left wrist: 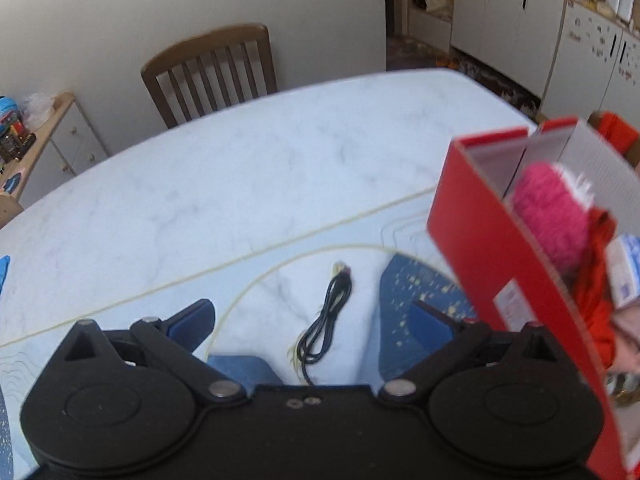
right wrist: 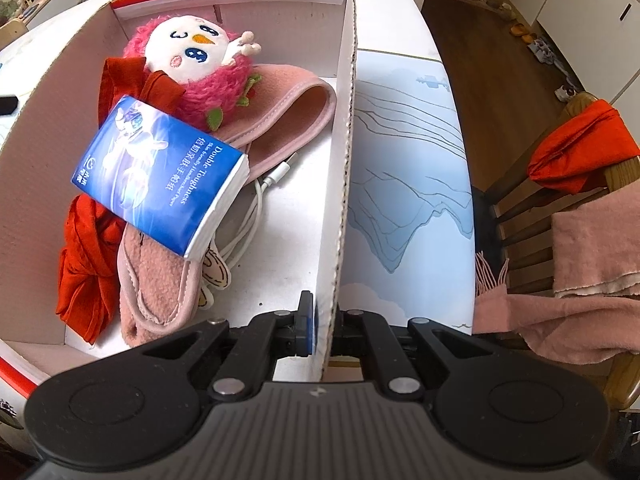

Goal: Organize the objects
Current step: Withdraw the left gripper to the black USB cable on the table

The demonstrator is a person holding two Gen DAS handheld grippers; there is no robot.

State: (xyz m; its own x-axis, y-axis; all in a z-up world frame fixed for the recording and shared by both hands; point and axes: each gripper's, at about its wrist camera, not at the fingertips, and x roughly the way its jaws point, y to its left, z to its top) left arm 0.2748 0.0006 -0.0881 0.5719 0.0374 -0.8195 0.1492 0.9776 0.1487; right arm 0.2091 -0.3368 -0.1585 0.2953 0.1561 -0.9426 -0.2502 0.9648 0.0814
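Box (right wrist: 348,128) on surface (left wrist: 200,184), right of cable (left wrist: 326,320). In box: plush toy (right wrist: 200,68) at back, tissue pack (right wrist: 160,172) before it, over headband (right wrist: 280,112) and charging cord (right wrist: 256,208).

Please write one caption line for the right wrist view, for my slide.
Right gripper fingers clamp the box wall; inside lie a pink plush, tissue pack, pink cloth and white cable.

Counted: one red box (right wrist: 348,128), one pink plush (right wrist: 200,64), one tissue pack (right wrist: 160,172), one black cable (left wrist: 326,316), one white cable (right wrist: 256,200), two chairs.
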